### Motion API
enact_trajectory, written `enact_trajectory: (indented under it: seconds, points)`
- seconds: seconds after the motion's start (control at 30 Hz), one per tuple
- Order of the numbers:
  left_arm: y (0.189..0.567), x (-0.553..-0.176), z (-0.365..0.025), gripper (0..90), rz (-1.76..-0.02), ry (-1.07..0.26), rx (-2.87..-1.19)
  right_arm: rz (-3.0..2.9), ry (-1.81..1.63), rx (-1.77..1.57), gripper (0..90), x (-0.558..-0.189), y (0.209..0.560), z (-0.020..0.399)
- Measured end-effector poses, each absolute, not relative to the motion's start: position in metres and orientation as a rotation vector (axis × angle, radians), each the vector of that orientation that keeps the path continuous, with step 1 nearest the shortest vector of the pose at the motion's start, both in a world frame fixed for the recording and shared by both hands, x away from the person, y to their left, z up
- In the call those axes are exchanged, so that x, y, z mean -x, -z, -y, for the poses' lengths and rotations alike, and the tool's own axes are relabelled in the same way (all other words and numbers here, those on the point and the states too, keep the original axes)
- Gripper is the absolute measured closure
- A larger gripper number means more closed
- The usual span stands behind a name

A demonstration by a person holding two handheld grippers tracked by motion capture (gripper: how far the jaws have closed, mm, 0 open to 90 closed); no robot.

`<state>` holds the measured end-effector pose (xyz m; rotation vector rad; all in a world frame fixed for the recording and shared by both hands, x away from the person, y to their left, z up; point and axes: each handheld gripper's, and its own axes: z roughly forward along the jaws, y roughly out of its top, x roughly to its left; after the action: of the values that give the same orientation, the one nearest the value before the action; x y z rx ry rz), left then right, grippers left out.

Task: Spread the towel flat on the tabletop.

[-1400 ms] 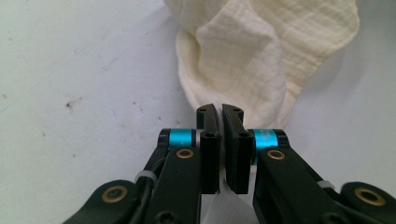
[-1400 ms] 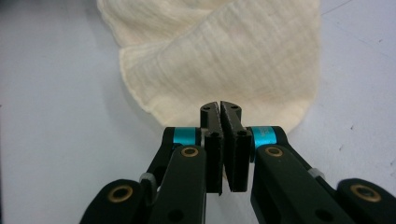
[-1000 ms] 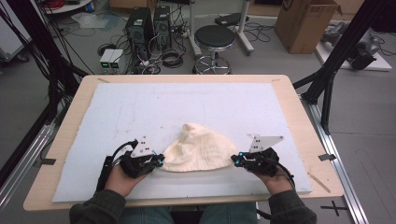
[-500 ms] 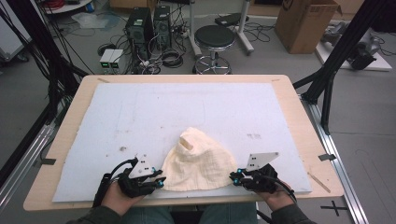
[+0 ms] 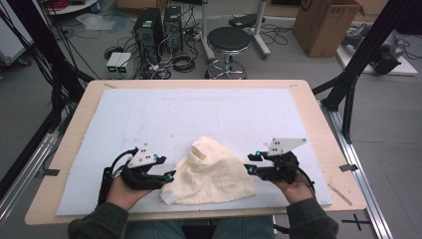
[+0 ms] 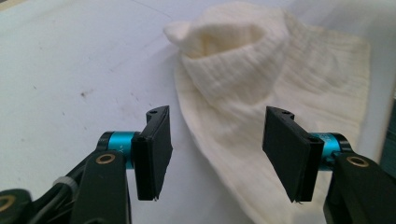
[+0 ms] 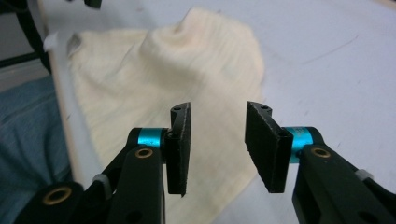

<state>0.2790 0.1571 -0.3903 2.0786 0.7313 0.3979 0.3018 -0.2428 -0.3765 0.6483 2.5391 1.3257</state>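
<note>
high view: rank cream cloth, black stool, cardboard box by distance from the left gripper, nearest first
From the left gripper:
1. Cream cloth, on the table just to its right, at the jaws.
2. Black stool, on the floor beyond the table's far edge.
3. Cardboard box, on the floor at far right.

Both forearms come in over the near edge of the surface. The left gripper [image 5: 170,176] sits toward the near-left part, pointing right, its jaws well apart after just opening, pads bare. The right gripper [image 5: 247,165] sits toward the near-right part, pointing left, its jaws also just opened, gripping nothing.
</note>
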Motion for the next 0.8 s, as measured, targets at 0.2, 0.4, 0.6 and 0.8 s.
enact_trajectory:
  seconds: [0.2,0.4,0.6,0.8]
  points:
    - [0.399,-0.315,-0.141,47.1,-0.750,-0.387,-2.092,-2.563,-1.213,-0.631,50.1,-0.341,0.381,0.209]
    - [0.416,-0.338,-0.130,51.3,-0.764,-0.309,-2.149,-2.633,-1.291,-0.661,48.6,-0.369,0.400,0.189]
    - [0.428,-0.350,-0.122,52.6,-0.773,-0.209,-2.164,-2.682,-1.364,-0.719,54.8,-0.386,0.411,0.186]
    - [0.435,-0.353,-0.118,71.6,-0.760,-0.200,-2.233,-2.763,-1.381,-0.717,70.4,-0.391,0.418,0.183]
